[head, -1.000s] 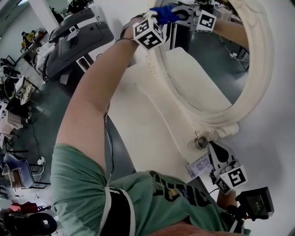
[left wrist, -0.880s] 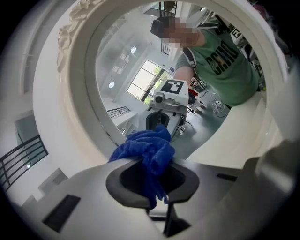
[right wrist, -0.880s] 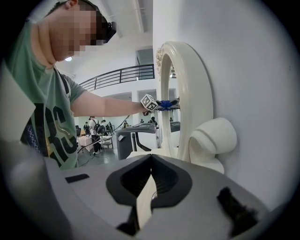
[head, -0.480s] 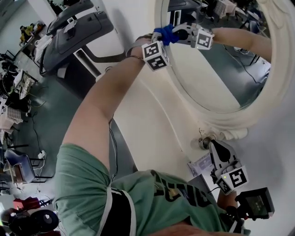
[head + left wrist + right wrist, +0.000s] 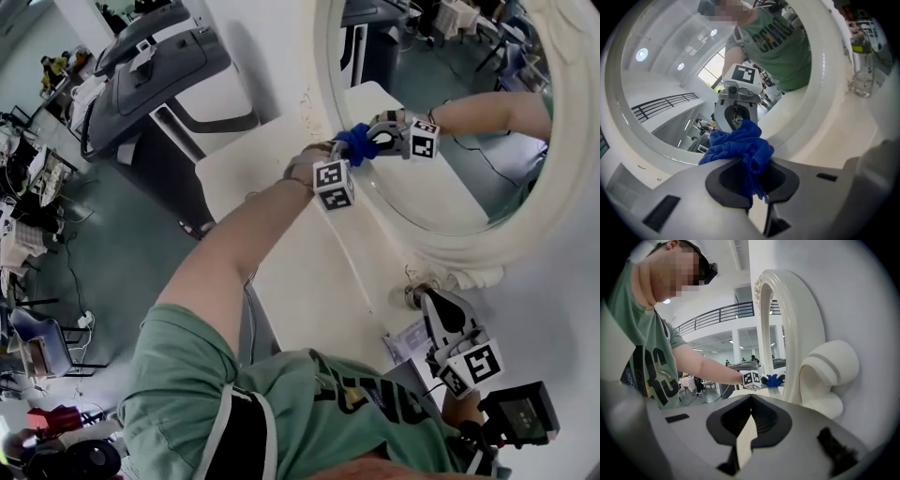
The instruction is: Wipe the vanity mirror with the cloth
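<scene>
A vanity mirror with a thick white oval frame (image 5: 441, 246) stands on a white table against the wall. My left gripper (image 5: 354, 150) is shut on a bunched blue cloth (image 5: 357, 142), which presses on the glass at the frame's lower left inner edge. In the left gripper view the cloth (image 5: 738, 145) bulges out of the gripper (image 5: 750, 164) against the glass (image 5: 670, 70), and the gripper's reflection (image 5: 736, 101) faces it. My right gripper (image 5: 433, 298) hangs shut and empty by the mirror's base. Its own view looks along the frame (image 5: 787, 324) to the cloth (image 5: 774, 380).
The white table (image 5: 281, 244) carries a small round metal-and-glass object (image 5: 412, 292) and a printed card (image 5: 405, 336) by the mirror's foot. A clear bottle (image 5: 860, 75) stands beside the frame. A treadmill (image 5: 159, 56) and cluttered desks stand on the floor to the left.
My left gripper has carried the cloth down the mirror's left side, from near the top to the lower left of the glass. The right gripper has stayed put.
</scene>
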{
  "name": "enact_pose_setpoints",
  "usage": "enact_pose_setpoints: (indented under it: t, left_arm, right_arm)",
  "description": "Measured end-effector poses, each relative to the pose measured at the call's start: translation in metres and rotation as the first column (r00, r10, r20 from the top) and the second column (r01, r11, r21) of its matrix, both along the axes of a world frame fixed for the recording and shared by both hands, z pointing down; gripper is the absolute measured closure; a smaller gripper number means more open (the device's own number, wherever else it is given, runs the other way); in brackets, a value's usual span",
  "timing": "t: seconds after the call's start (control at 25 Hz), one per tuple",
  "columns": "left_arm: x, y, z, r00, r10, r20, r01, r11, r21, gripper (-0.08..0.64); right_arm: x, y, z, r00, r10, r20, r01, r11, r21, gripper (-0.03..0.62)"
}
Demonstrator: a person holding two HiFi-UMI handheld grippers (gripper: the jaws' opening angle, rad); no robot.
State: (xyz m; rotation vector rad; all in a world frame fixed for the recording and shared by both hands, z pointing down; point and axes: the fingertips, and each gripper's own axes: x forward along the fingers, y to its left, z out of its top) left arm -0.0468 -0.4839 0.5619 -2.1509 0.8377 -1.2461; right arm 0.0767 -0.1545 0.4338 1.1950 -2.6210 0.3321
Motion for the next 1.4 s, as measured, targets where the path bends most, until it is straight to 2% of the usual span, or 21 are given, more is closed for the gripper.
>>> enact_pose_setpoints:
  t: [0.08, 0.2, 0.28, 0.36, 0.44, 0.56, 0.64, 0.72, 0.84, 0.96, 1.04, 1.16, 1.28, 1.4]
  left_arm:
    - [0.007, 0.009, 0.012, 1.0, 0.005, -0.004, -0.005, 1.0, 0.003, 0.497]
    - [0.012, 0.015, 0.025, 0.999, 0.009, -0.036, -0.011, 0.998, -0.065, 0.497]
    - [0.013, 0.023, 0.029, 0.997, 0.006, -0.081, -0.016, 0.993, -0.118, 0.497]
    - [0.006, 0.028, 0.013, 0.988, -0.008, -0.151, -0.01, 0.993, -0.117, 0.497]
    - [-0.007, 0.024, -0.035, 0.977, -0.006, -0.214, -0.002, 0.999, -0.037, 0.497]
    - [-0.029, 0.012, -0.154, 0.952, 0.023, -0.305, 0.021, 0.99, 0.14, 0.497]
    - [-0.037, 0.015, -0.251, 0.931, 0.061, -0.359, 0.036, 0.966, 0.257, 0.497]
    - [-0.038, 0.019, -0.337, 0.92, 0.11, -0.377, 0.04, 0.929, 0.369, 0.497]
    - [-0.031, 0.015, -0.423, 0.93, 0.147, -0.336, 0.038, 0.872, 0.488, 0.497]
    - [-0.021, 0.01, -0.461, 0.963, 0.134, -0.233, 0.014, 0.841, 0.54, 0.497]
    - [-0.014, 0.003, -0.465, 0.983, 0.11, -0.145, -0.01, 0.831, 0.556, 0.497]
    - [-0.004, -0.008, -0.459, 0.995, 0.076, -0.06, -0.027, 0.817, 0.576, 0.497]
    - [0.003, -0.014, -0.458, 0.998, 0.053, -0.029, -0.025, 0.801, 0.598, 0.497]
    - [0.002, -0.011, -0.459, 0.997, 0.069, -0.015, -0.045, 0.78, 0.624, 0.497]
  right_arm:
    - [-0.002, 0.002, -0.001, 1.0, -0.005, -0.004, 0.005, 1.0, 0.013, 0.58]
    - [-0.001, 0.001, -0.004, 1.0, -0.001, -0.006, 0.001, 0.999, 0.038, 0.58]
    - [0.001, 0.002, -0.007, 1.0, 0.011, 0.001, -0.011, 0.999, 0.047, 0.58]
    - [0.005, 0.002, -0.011, 1.0, 0.019, 0.001, -0.019, 0.998, 0.064, 0.58]
    - [0.009, 0.001, -0.017, 1.0, 0.025, -0.001, -0.025, 0.996, 0.084, 0.58]
    - [0.012, 0.008, -0.027, 1.0, 0.028, -0.002, -0.028, 0.994, 0.108, 0.58]
    - [0.012, 0.022, -0.039, 1.0, 0.025, 0.003, -0.026, 0.991, 0.134, 0.58]
    - [0.013, 0.03, -0.045, 1.0, 0.024, 0.011, -0.026, 0.988, 0.152, 0.58]
    - [0.018, 0.03, -0.047, 0.999, 0.033, 0.027, -0.037, 0.985, 0.166, 0.58]
    - [0.022, 0.033, -0.046, 0.998, 0.042, 0.037, -0.048, 0.984, 0.17, 0.58]
    - [0.026, 0.034, -0.045, 0.998, 0.049, 0.045, -0.056, 0.983, 0.173, 0.58]
    - [0.032, 0.033, -0.043, 0.997, 0.057, 0.054, -0.066, 0.983, 0.172, 0.58]
    - [0.033, 0.034, -0.042, 0.996, 0.062, 0.063, -0.072, 0.983, 0.168, 0.58]
    - [0.031, 0.035, -0.038, 0.996, 0.061, 0.068, -0.072, 0.985, 0.158, 0.58]
